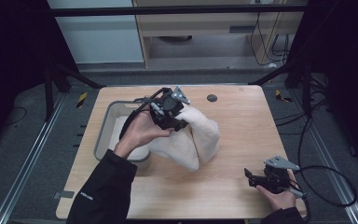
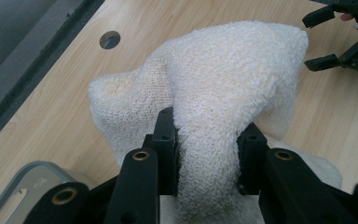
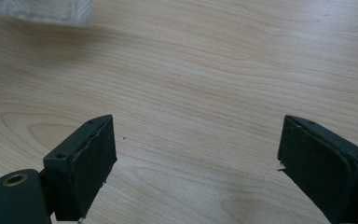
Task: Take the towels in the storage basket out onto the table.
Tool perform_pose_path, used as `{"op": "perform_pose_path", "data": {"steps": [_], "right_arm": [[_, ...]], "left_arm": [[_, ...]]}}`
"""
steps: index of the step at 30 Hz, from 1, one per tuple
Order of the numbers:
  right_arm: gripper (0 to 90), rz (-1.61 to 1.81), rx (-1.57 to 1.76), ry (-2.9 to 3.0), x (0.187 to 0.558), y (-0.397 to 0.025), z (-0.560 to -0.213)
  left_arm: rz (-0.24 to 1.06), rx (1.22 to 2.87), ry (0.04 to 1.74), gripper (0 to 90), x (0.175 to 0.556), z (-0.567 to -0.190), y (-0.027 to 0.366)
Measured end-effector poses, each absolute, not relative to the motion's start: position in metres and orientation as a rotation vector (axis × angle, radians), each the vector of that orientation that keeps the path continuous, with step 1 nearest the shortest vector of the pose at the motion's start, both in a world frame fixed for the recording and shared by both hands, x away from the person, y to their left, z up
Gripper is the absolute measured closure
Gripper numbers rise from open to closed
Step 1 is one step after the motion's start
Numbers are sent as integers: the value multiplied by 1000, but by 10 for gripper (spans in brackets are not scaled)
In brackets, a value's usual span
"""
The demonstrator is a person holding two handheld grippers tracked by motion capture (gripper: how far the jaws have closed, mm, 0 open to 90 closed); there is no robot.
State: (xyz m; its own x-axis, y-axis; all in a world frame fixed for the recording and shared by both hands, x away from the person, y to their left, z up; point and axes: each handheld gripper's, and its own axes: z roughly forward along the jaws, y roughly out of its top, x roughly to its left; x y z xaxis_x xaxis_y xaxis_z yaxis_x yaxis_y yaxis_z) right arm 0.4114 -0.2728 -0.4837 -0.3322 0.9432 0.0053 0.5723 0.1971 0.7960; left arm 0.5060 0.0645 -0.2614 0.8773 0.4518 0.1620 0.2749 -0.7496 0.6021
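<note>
One thick bunch of white towel (image 2: 214, 93) clamped between the jaws of the left gripper (image 2: 207, 140), lifted clear of the table (image 1: 242, 140) just beside the grey bin (image 1: 103, 135); the rest of the cloth hung forward and below the jaws, its lower folds seemingly draped onto the wood. Right gripper (image 3: 196, 154) noted well apart, low over bare table at the near right, jaws spread wide with nothing between them; a pale corner of towel visible far ahead of it at top left in the right gripper view. Judged risks: grip taken on a rolled fold rather than an edge, so slippage likely under the weight of the hanging cloth if lifted or swung quickly. Trailing hem liable to drag across the wood or catch on the bin rim during any move toward the bin. Towel bulk hid most of what lay ahead of the left jaws, so a blind placement possible. Right jaws, if brought in for a second hold, could pinch several layers at once or close on a loose fold and miss the edge.
</note>
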Motion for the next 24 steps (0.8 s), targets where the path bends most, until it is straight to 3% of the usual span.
{"op": "perform_pose_path", "data": {"steps": [24], "right_arm": [[115,955,1399,1993,412,-273,-485]], "left_arm": [[343,2486,571,670,523,-323,36]]}}
